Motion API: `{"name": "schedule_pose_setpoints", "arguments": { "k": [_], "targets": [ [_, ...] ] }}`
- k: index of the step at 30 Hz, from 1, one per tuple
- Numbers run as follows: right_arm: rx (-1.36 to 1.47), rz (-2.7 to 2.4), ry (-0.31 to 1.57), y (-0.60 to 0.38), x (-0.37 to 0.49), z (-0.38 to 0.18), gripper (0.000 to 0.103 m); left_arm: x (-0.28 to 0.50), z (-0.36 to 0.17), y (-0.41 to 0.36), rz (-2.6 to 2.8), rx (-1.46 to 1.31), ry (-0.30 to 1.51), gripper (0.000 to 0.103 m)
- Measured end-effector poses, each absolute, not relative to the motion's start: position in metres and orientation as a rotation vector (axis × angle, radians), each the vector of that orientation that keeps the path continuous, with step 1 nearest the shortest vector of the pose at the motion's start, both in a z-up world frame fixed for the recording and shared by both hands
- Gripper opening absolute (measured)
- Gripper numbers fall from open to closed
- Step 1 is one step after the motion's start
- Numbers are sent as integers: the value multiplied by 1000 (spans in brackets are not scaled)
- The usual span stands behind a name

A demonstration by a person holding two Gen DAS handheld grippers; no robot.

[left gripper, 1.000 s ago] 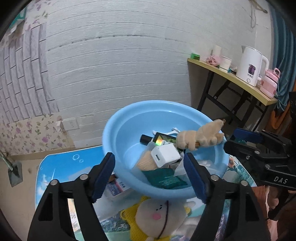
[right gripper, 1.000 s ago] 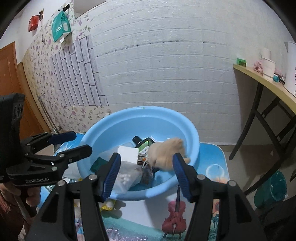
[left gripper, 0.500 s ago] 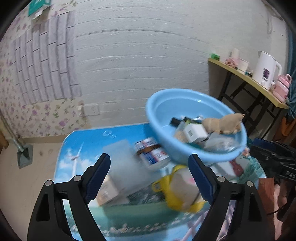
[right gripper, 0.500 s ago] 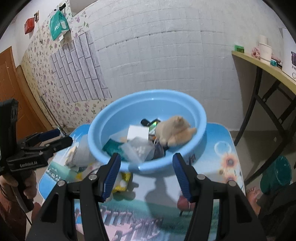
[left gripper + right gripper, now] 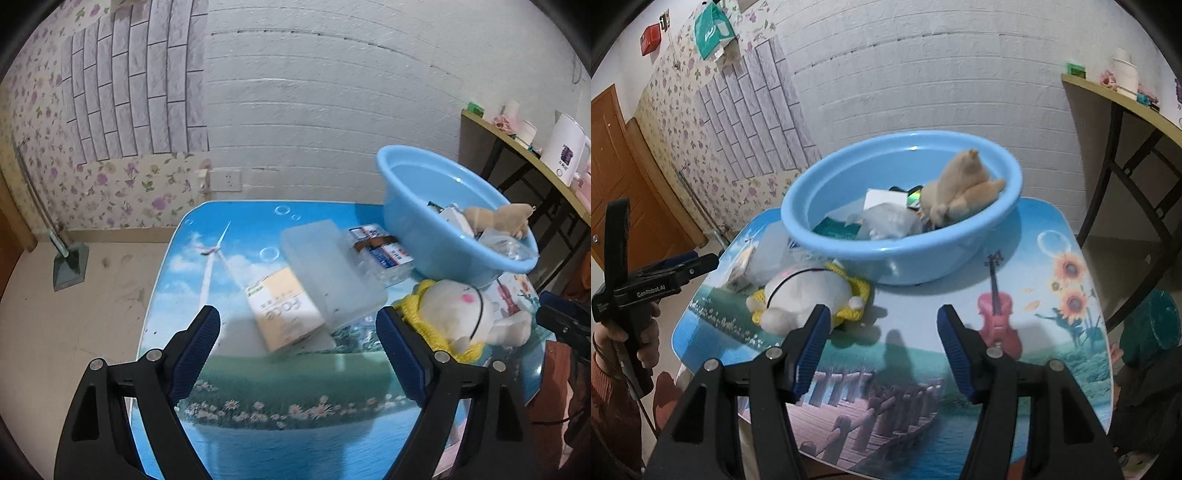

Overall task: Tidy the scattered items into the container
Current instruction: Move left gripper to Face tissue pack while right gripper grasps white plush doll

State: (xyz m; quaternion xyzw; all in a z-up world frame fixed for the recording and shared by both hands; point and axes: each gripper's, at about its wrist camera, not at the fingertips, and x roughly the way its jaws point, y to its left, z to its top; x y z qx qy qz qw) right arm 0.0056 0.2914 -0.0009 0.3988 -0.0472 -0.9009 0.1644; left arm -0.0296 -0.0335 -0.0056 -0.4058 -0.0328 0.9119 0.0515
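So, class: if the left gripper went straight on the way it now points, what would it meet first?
Probably the cream box, lying centred between the open jaws of the left gripper, partly under the clear plastic case. Depth is unclear.

Both tongs, left (image 5: 297, 330) and right (image 5: 881, 330), gape wide apart, apparently holding nothing.

Left gripper (image 5: 297, 332) fingers (image 5: 197, 343) spread (empty), above tissue pack (image 5: 284, 314), blue basin (image 5: 443, 240) beyond

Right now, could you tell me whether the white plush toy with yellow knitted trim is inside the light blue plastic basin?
No, the white plush toy lies on the table beside the basin.
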Motion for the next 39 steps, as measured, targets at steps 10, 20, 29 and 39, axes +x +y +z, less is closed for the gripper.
{"name": "schedule_pose_setpoints", "arguments": {
  "k": [10,20,29,39],
  "targets": [
    [1104,-2503,-118,268,10,-3,71,-39,-29,-40,2724,-1318,-105,87],
    [1116,-2450,-187,241,1,0,89,-63,-55,-43,2656,-1445,-210,87],
    [1210,-2436,-122,213,-16,-24,89,-67,-60,-32,2583,-1377,-192,58],
    [1235,-2398,-84,205,-16,-37,61,-55,-54,-40,2585,-1361,-209,51]
  ]
}}
